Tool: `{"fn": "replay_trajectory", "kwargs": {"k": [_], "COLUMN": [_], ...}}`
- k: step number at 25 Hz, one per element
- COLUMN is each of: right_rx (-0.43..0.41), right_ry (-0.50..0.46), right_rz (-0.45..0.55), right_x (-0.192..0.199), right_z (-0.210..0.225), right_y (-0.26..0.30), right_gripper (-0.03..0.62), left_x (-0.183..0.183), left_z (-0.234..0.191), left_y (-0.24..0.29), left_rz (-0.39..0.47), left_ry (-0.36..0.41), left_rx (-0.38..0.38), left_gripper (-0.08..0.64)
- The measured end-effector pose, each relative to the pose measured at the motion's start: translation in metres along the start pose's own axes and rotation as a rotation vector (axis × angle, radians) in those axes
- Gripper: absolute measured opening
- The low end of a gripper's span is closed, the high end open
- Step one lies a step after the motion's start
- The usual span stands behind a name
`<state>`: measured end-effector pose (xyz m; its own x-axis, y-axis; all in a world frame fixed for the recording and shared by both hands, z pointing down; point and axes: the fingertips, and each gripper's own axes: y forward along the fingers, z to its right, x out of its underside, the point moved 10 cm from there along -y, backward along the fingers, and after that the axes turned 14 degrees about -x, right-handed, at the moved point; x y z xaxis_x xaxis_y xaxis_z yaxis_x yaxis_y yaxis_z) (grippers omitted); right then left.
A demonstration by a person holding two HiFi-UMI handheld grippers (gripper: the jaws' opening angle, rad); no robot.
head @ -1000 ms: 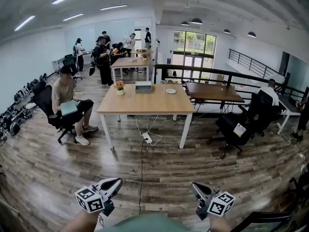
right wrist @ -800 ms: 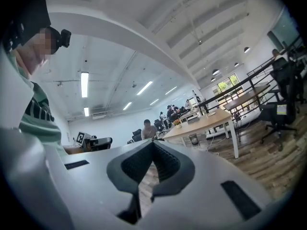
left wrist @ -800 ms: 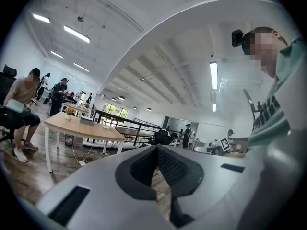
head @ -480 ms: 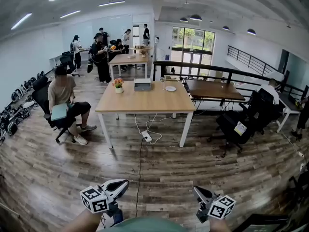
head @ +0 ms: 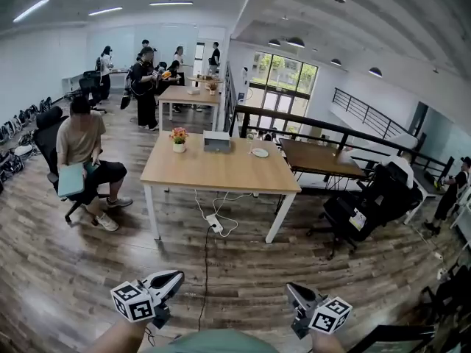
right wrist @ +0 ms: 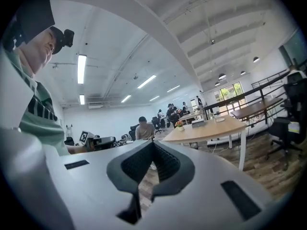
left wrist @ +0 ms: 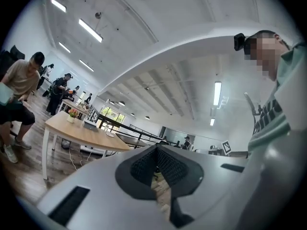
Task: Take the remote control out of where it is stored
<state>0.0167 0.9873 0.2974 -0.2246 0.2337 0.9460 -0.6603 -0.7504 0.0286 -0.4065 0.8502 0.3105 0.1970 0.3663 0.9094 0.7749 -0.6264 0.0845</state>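
Two grippers, both low at the bottom edge of the head view, held in front of the person's body and pointing level ahead. Left gripper [head: 175, 276]: jaws closed pad to pad, nothing between. Right gripper [head: 292, 288]: same, closed and empty. Likely kept shut and tucked in because nothing is within reach yet; the nearest wooden table [head: 221, 173] is well apart from both.

Remote control: not visible in any view. Best guess for where it is stored is the grey box [head: 217, 141] at the table's far edge, but can't confirm. Task not started, no reach begun.

Counts:
- Three things on that table: one flower pot [head: 179, 138], the one grey box and one white plate [head: 259, 152], all at the far side, leaving the near side bare.
- Three tables in all: this one, a second light table [head: 190, 94] behind and a dark table [head: 318, 158] to the right.
- One power strip [head: 214, 223] with cable on the floor underneath.
- One seated person [head: 77, 147] to the left, one black chair [head: 362, 206] to the right.
- Several people standing at the back, too small to count exactly.
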Motion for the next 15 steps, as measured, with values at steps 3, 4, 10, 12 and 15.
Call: {"fn": "replay_trajectory", "kwargs": {"k": [3,4,10,12,15], "right_rx": [-0.002,-0.005,0.002,0.014,0.025], "right_ry": [-0.017,-0.024,-0.078,-0.086,-0.092], "right_rz": [-0.005,-0.012,-0.018,-0.022,-0.044], "right_x": [-0.013,-0.017,-0.031,-0.034,-0.038], "right_z": [-0.003,-0.005,-0.007,-0.010,-0.012], "right_y": [0.060,0.080,0.169,0.186,0.205], "right_gripper": [0.005,0.005,0.005,0.005,0.005], "left_x": [-0.026,-0.034,-0.054,-0.058,-0.064], "left_z": [-0.054,-0.070,-0.146,-0.162,-0.183], "left_y": [-0.006,-0.009,-0.015,-0.018,-0.022], "left_rz": [0.014,0.012,-0.011,-0.020,-0.016], "left_ry": [0.007,0.015,0.093,0.095,0.082], "left_rx": [-0.001,0.001,0.064,0.076,0.087], "left_gripper": [0.005,0.003,0.005,0.005,0.005]}}
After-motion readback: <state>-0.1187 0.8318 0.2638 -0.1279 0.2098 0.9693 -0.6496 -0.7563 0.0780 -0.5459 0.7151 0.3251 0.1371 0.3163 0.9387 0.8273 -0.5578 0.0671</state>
